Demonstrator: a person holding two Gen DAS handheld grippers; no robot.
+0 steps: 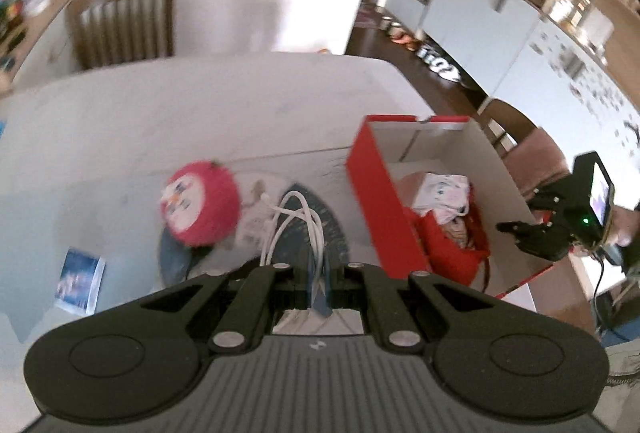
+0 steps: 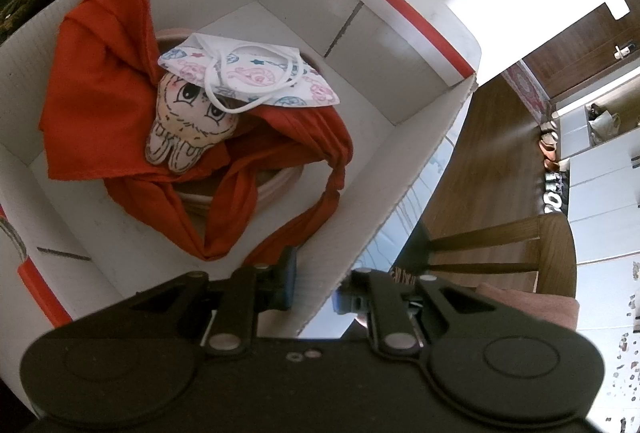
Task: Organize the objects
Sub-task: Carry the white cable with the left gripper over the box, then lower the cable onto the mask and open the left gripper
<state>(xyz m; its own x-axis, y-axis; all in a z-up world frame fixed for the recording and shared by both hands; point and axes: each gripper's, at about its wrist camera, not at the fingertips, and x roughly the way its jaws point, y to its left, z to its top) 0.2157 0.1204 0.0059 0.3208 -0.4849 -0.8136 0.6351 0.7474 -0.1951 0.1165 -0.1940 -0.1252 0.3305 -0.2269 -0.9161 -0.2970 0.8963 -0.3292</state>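
My left gripper's (image 1: 318,293) own body is hiding where its fingertips are pinching the white cable (image 1: 298,229). Motion blur is smearing the pink plush (image 1: 200,203) and the booklet (image 1: 79,280). The red cloth (image 2: 100,93) is covering most of the round tin (image 2: 280,179) inside the box (image 2: 372,33).

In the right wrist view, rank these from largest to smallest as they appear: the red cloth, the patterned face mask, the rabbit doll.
1. red cloth
2. patterned face mask
3. rabbit doll, partly hidden under the mask, so this last pair is less certain.
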